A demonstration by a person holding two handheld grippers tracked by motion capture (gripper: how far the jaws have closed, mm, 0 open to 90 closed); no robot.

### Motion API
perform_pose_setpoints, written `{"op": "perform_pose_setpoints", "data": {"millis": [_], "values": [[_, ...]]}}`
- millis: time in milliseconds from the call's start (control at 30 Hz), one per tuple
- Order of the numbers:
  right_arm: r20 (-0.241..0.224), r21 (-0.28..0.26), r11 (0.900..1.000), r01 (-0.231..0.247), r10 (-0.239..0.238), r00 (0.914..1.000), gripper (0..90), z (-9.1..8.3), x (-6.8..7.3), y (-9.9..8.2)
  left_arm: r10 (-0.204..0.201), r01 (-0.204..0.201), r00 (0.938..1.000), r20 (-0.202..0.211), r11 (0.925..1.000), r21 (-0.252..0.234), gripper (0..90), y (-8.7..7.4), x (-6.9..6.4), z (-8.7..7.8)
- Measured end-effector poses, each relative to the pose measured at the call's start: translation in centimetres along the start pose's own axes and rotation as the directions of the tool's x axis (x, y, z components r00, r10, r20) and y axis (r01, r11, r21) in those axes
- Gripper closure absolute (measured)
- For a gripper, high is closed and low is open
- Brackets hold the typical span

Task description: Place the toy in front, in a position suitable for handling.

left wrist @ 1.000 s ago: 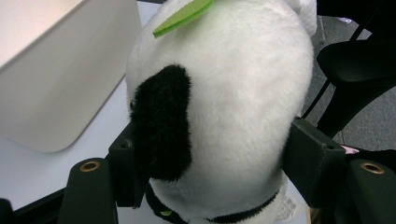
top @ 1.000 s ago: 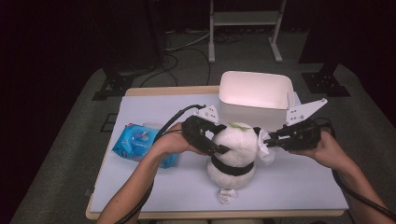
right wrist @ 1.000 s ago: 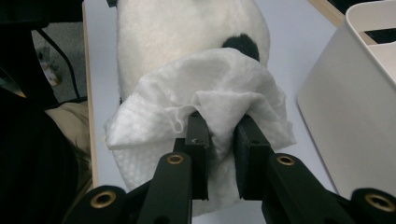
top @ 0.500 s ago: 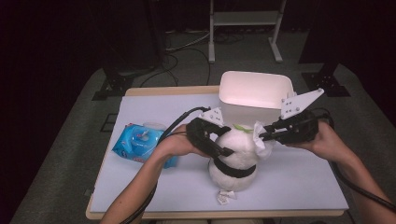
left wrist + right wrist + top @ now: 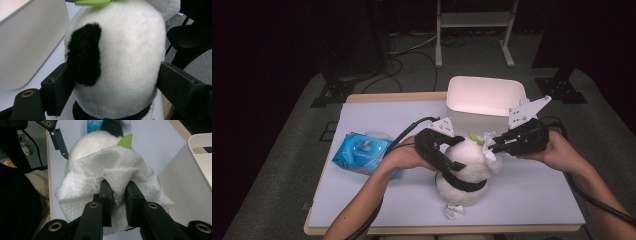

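Note:
A white plush toy [image 5: 467, 167] with black patches and a green leaf [image 5: 476, 137] on its head stands mid-table. My left gripper [image 5: 457, 167] reaches in from the left. Its jaws flank the plush head [image 5: 117, 50]; they have just been opening, and both pads [image 5: 60, 85] still touch the fur. My right gripper [image 5: 493, 147] comes from the right, shut on a white wipe [image 5: 100, 170]. The wipe lies draped over the top of the toy's head, beside the leaf [image 5: 125, 142].
A white plastic bin [image 5: 484, 95] stands just behind the toy, close to both grippers. A blue pack of wipes [image 5: 362, 152] lies at the left, under the left forearm. The lilac table top [image 5: 377, 120] has free room front right and back left.
My right gripper has shifted slightly up and left with the wipe, across the toy's head. The left gripper has stayed around the head.

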State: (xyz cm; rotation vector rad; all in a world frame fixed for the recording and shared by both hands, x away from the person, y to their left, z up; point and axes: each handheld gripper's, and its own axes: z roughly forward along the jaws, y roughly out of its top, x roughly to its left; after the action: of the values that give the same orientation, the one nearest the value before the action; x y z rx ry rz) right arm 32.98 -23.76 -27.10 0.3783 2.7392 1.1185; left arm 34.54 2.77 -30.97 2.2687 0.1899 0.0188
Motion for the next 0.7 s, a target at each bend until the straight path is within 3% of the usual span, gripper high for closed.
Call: {"op": "perform_pose_setpoints", "data": {"millis": [167, 433, 533, 700], "values": [[0.004, 0.006, 0.9999, -0.013, 0.013, 0.9999, 77.0, -0.1, 0.0, -0.4, -0.022, 0.022, 0.9996, 0.019, 0.9997, 0.014, 13.9, -0.7, 0.4, 0.5], [0.000, 0.004, 0.9999, -0.015, 0.015, 0.9999, 77.2, -0.1, 0.1, -0.9, -0.033, 0.033, 0.9985, 0.045, 0.9994, -0.011, 11.4, -1.5, 0.6, 1.4], [0.004, 0.006, 0.9999, -0.011, 0.011, 0.9999, 77.1, -0.3, 0.1, -1.0, -0.025, 0.026, 0.9988, 0.042, 0.9993, -0.027, 23.2, -1.4, 0.5, 1.2], [0.011, -0.019, 0.9998, -0.008, 0.008, 0.9999, 77.1, -0.7, 0.1, -0.9, -0.011, 0.012, 0.9994, 0.034, 0.9994, -0.033, 30.0, -0.9, 0.4, 0.5]]}}
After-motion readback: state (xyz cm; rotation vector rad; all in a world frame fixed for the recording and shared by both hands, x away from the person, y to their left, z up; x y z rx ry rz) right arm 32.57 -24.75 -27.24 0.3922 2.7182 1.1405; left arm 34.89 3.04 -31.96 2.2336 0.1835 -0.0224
